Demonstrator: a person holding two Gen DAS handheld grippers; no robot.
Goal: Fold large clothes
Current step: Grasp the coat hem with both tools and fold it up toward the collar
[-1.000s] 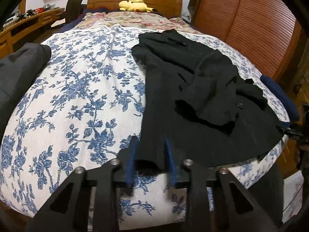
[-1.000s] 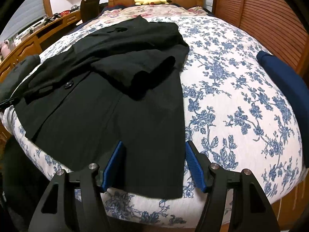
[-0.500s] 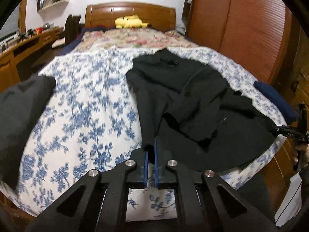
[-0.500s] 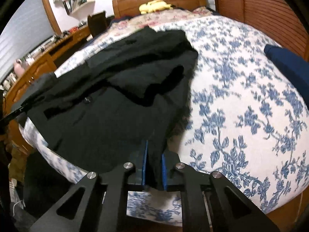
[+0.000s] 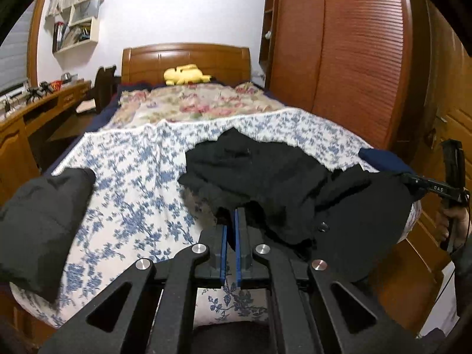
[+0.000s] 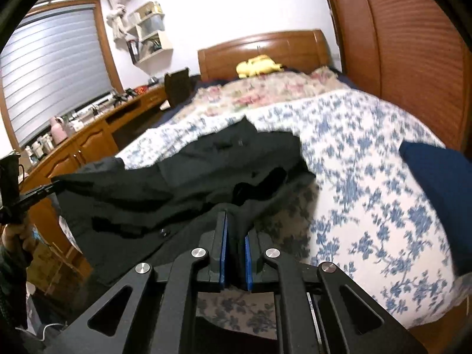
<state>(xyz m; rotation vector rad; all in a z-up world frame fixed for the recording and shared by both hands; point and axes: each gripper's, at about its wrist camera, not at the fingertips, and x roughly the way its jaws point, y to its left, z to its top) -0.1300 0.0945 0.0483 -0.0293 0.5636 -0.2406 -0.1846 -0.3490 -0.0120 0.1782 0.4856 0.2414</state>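
A black coat [image 5: 265,174] lies across the blue-flowered bedspread [image 5: 141,194], its upper part flat and its lower hem raised off the bed. My left gripper [image 5: 231,215] is shut on the hem's left corner, the blue pads pinching dark cloth. My right gripper [image 6: 233,221] is shut on the hem's other corner, with the coat [image 6: 206,171] stretching away from it toward the headboard. The right gripper [image 5: 433,187] also shows at the right edge of the left wrist view, and the left gripper [image 6: 38,193] at the left edge of the right wrist view, each holding its corner up.
A folded dark grey garment [image 5: 41,224] lies on the bed's left edge and a navy one [image 6: 439,185] on its right. A yellow plush toy [image 5: 184,78] sits by the wooden headboard [image 5: 185,59]. A desk [image 6: 88,138] runs along the left, a wardrobe [image 5: 354,59] stands right.
Both grippers closed on the coat's hem corners and rose, lifting the hem off the bed. The views tilted up, showing more wall and headboard.
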